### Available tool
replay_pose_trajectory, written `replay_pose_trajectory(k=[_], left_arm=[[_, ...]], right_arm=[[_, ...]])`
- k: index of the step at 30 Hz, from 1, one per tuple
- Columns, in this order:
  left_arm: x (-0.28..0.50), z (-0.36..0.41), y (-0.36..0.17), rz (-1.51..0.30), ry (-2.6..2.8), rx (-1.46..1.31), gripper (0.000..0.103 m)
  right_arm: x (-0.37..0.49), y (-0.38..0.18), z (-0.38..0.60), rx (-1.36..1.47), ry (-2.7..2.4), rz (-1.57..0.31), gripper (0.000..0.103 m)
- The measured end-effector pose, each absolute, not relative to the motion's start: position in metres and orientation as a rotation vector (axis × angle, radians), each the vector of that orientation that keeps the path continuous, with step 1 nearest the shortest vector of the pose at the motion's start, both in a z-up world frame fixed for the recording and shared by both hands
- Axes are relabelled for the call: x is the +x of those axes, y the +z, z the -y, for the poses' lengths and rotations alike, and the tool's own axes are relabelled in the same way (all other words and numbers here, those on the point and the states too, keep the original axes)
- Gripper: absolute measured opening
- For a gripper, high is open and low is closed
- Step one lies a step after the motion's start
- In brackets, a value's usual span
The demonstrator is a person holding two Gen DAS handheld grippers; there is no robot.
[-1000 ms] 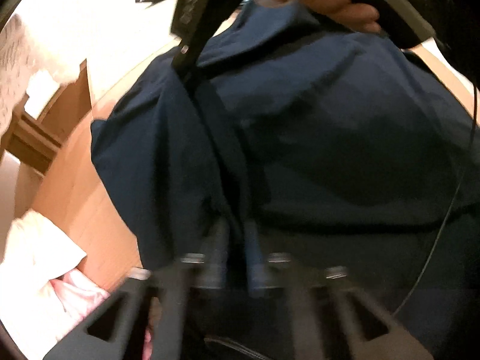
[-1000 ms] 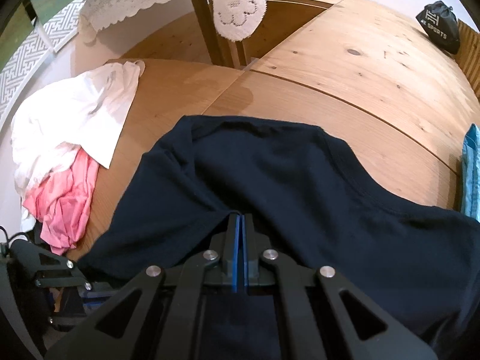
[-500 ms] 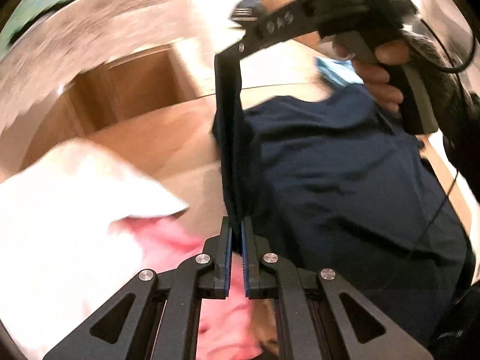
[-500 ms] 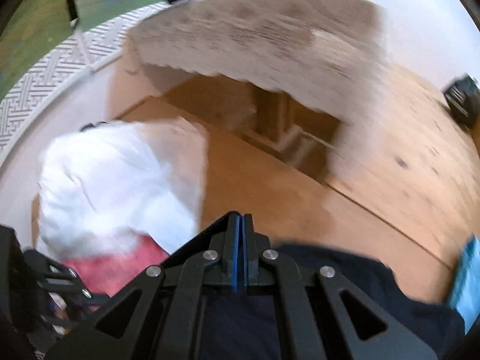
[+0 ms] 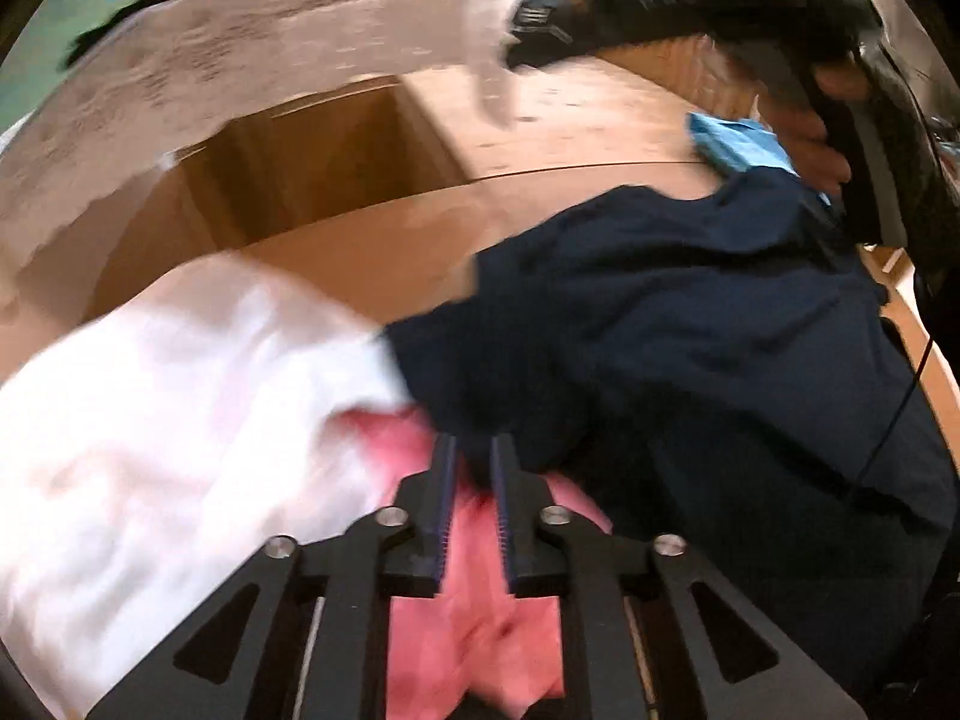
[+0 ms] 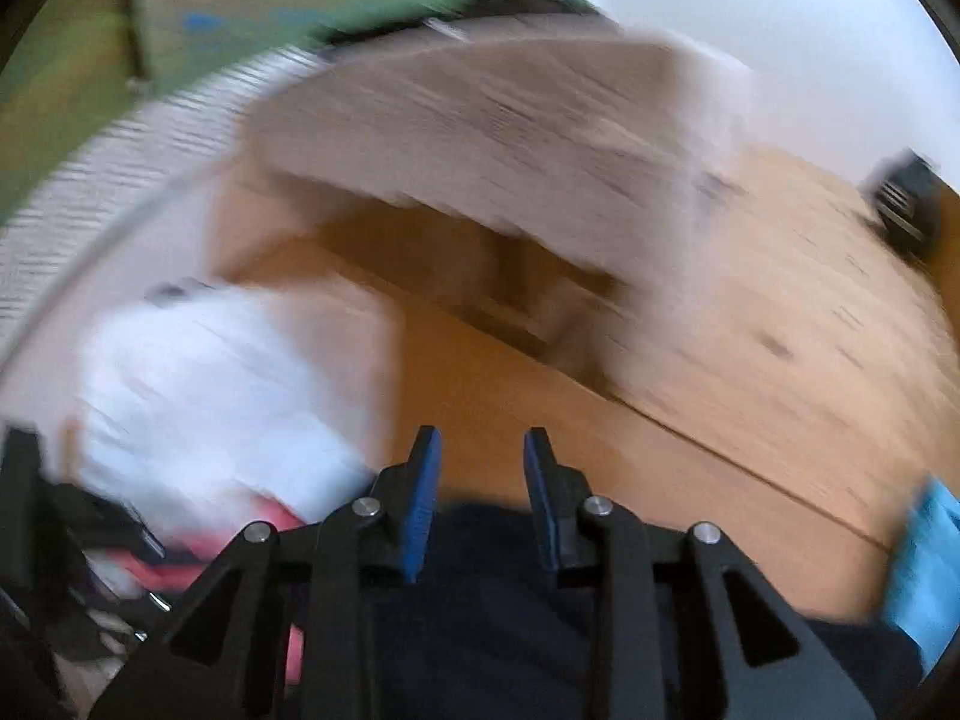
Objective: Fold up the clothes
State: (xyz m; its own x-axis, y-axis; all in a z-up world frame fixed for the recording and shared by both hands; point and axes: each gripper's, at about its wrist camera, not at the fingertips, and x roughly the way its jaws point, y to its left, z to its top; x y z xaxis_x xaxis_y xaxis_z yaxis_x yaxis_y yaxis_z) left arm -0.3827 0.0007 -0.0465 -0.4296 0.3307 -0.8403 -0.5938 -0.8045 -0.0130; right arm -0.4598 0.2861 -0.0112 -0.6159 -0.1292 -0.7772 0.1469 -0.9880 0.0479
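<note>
Between the left tool's [image 5: 474, 450] parted fingers lies the navy shirt's [image 5: 690, 312] edge.

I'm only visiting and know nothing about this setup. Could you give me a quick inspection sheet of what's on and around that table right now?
Surface: wooden table, seam across it.
Job's things: navy shirt spread out, rumpled; light blue garment at far edge.
Clutter: white cloth and pink cloth piled together; black bag.
Grippers: left gripper open, right gripper open; neither grips cloth.
Cables: thin black cable over the shirt.
Surroundings: lace-draped furniture, blurred.
</note>
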Motion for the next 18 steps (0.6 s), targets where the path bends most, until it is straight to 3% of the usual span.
replay_pose_trajectory(k=[3, 11, 18], left_arm=[[-0.408, -0.04, -0.064, -0.362, 2.165, -1.271, 0.018], [-0.456, -0.045, -0.092, -0.364, 2.182, -1.385, 0.018], [-0.482, -0.018, -0.094, -0.387, 2.3, -1.425, 0.016]], right_arm=[[-0.459, -0.064, -0.347, 1.52, -2.73, -0.007, 0.02], [-0.478, -0.135, -0.381, 1.658, -2.669, 0.029, 0.019], [-0.511, -0.141, -0.4, 1.654, -2.918, -0.051, 0.019]])
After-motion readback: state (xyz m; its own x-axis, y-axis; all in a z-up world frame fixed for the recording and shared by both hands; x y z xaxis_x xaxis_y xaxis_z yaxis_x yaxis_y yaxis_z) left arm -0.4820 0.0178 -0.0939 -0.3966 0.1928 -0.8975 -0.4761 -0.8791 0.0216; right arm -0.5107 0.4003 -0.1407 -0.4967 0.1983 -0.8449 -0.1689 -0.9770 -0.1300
